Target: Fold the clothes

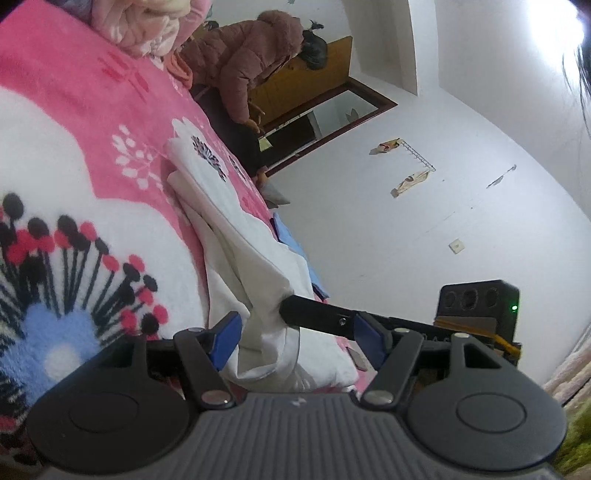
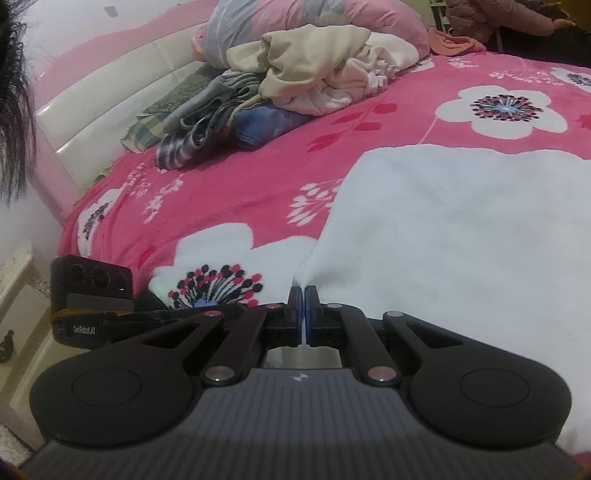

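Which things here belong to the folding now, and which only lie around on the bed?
In the job:
- white garment, pinched at its edge by the shut right gripper
- left gripper, jaws open around the garment's folds

Lying about:
- pile of unfolded clothes
- pink pillow
- floral blanket

A white garment (image 2: 461, 236) lies spread flat on the pink flowered bed, one edge bunched into loose folds (image 1: 258, 280) at the bed's side.
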`<state>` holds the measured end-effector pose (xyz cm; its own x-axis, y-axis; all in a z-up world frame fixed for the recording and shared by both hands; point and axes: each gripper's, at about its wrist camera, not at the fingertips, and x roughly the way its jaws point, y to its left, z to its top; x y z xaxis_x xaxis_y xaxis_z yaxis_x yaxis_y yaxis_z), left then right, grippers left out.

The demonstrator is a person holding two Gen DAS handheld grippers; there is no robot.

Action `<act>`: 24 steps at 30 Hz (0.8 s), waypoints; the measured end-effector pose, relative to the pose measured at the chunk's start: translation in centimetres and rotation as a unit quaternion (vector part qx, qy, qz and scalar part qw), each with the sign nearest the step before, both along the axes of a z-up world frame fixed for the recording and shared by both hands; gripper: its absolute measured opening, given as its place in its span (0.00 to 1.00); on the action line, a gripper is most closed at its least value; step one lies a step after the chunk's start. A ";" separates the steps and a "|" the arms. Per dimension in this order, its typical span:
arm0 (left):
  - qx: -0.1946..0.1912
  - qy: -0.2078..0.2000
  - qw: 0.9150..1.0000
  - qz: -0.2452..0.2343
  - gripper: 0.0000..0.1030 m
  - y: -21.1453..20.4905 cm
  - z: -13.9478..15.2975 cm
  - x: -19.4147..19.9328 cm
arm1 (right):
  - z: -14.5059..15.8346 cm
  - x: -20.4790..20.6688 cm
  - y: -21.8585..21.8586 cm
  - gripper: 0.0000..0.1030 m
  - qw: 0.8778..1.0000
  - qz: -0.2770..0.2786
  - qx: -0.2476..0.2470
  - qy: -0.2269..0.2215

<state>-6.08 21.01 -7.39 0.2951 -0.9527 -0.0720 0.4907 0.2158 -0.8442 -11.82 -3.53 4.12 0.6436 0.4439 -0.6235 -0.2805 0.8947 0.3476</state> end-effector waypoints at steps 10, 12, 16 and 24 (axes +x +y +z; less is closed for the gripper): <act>-0.002 -0.003 1.000 -0.023 0.71 -0.2 -0.2 0.8 | -1.1 2.0 -1.3 0.00 0.996 0.045 0.066 0.030; -0.001 -0.004 1.000 -0.025 0.71 -0.3 -0.1 0.9 | -1.4 2.4 -1.6 0.00 0.995 0.051 0.076 0.039; -0.014 0.007 1.000 -0.026 0.72 -0.1 -0.1 1.1 | -1.7 3.0 -1.8 0.00 0.993 0.064 0.087 0.041; -0.039 0.010 0.999 0.025 0.77 1.7 0.5 1.1 | -1.7 3.1 -2.8 0.00 0.992 0.056 0.110 0.035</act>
